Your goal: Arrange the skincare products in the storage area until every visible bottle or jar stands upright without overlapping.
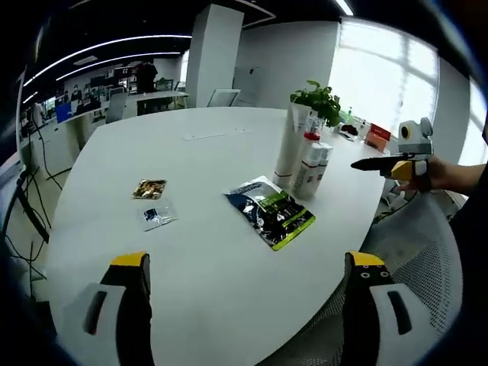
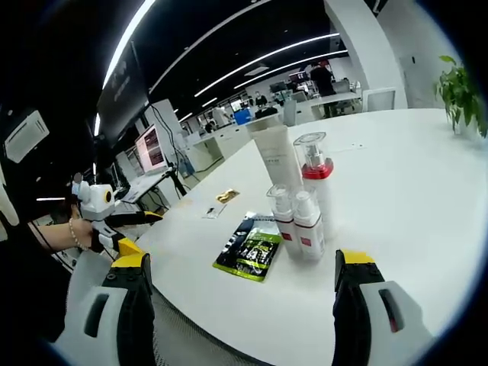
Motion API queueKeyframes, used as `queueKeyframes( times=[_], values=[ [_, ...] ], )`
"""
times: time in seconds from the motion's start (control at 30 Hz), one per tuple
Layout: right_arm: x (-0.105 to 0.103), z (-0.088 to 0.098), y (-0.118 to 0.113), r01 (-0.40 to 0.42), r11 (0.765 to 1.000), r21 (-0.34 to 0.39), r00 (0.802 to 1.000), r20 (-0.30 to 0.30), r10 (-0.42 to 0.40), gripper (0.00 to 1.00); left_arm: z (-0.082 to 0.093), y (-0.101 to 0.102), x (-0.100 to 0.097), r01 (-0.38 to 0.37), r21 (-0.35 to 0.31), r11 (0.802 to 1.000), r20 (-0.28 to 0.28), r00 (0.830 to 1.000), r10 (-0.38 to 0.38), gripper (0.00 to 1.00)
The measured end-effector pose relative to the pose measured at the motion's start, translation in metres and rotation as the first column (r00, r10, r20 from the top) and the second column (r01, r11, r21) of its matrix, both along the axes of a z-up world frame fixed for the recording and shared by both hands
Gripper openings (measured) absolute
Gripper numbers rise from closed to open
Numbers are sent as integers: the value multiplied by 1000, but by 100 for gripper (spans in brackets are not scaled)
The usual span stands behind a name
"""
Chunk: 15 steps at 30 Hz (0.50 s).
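Quick count of what's on the white surface (image 1: 213, 290): one tall white tube (image 2: 276, 156), one clear-capped bottle with a red collar (image 2: 313, 162), and two small white pump bottles (image 2: 285, 221) (image 2: 308, 223), so four skincare items. Add one dark green pouch (image 1: 270, 212), two tiny sachets (image 1: 149, 189) (image 1: 158, 217), one potted plant (image 1: 320, 101) in the frame's upper right.

You have a white oval table (image 1: 221, 252) under everything, with a tall tube (image 1: 289, 149), a red-capped bottle (image 2: 315, 179) and two small bottles (image 2: 297, 221) standing upright, clustered at its 2 o'clock. A green-and-blue packet (image 1: 270, 211) lies flat just beside them near centre; two small sachets (image 1: 153, 202) lie at 9 o'clock.
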State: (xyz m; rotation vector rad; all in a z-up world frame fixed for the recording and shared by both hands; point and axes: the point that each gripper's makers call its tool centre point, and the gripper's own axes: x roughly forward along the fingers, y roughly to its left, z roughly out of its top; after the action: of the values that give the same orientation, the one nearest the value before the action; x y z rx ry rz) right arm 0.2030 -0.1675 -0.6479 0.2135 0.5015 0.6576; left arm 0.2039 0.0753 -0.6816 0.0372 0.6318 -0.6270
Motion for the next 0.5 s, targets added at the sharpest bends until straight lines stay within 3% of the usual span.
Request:
queueKeyframes(
  times=[0.2,0.5],
  values=[
    [2,-1,-2,14,1000,0,1000,2,-14,100,-2,2,2,-22,4,1000,-17,1000,22,99],
    [2,-1,-3,27,1000,-5,1000,-2,-27,100,-14,9,23,-62,18,998,-55,997,62,99]
  ],
)
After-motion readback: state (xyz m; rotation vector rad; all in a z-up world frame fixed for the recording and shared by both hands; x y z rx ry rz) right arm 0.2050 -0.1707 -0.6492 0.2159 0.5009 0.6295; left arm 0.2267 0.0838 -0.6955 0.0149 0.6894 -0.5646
